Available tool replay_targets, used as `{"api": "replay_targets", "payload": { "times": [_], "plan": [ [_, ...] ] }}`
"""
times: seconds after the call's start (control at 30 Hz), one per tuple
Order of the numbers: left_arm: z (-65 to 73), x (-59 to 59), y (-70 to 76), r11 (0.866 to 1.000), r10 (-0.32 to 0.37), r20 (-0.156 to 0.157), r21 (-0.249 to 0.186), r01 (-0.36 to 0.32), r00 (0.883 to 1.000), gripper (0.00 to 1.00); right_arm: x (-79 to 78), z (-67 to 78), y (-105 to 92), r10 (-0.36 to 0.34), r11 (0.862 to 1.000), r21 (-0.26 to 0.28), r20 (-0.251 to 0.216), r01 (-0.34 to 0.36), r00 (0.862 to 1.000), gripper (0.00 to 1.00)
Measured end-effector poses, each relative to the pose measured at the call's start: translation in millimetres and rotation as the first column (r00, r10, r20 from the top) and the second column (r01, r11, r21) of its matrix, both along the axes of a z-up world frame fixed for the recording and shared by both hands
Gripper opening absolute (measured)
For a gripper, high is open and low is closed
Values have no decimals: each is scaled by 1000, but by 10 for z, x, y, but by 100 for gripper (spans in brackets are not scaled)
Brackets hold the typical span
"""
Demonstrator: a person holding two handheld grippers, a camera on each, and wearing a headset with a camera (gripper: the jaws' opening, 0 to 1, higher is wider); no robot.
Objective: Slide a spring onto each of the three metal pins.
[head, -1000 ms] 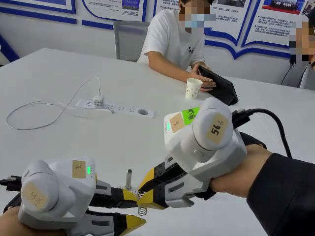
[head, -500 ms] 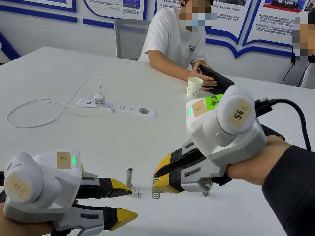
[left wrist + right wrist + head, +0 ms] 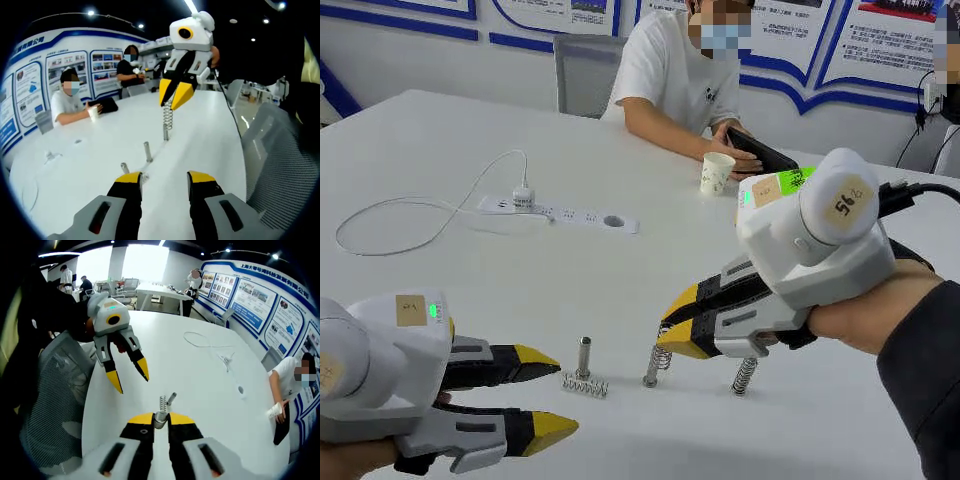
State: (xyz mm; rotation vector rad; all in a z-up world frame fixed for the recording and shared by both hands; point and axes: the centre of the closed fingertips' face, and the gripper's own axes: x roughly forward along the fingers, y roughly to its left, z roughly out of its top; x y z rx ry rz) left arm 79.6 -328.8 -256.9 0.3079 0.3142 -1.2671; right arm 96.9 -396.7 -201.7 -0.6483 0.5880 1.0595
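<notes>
We're clamping the right gripper (image 3: 667,338) on a spring (image 3: 662,357), with its lower end touching the middle pin (image 3: 649,378). The left gripper (image 3: 562,394) is hovering with its jaws apart and gripping nothing, just beside a loose spring (image 3: 585,385) lying by the bare left pin (image 3: 583,356). The right pin (image 3: 744,376) is wearing a spring. The worktop (image 3: 440,150) is lying bare around the pins. The power strip (image 3: 570,216) and paper cup (image 3: 715,175) are sitting well apart, and we can't tell what's in the cup.

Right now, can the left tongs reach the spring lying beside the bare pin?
Likely yes: the left tongs are open, and the loose spring lies on bare table ahead of their tips. The right tongs, holding another spring, are aside at the middle pin.
</notes>
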Motion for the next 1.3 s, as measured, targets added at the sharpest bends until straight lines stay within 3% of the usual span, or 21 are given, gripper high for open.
{"api": "replay_targets", "payload": {
  "times": [0.43,0.73,1.3],
  "plan": [
    [2,24,111,999,51,-19,-13,-51,999,47,270,-40,-110,-86,996,37,31,84,996,11],
    [-16,27,149,997,72,-33,-18,-73,997,50,454,-176,-188,-142,989,48,37,140,989,11],
    [-55,25,159,996,83,-52,-18,-84,995,53,577,-427,-195,-173,984,45,3,173,985,11]
  ]
}}
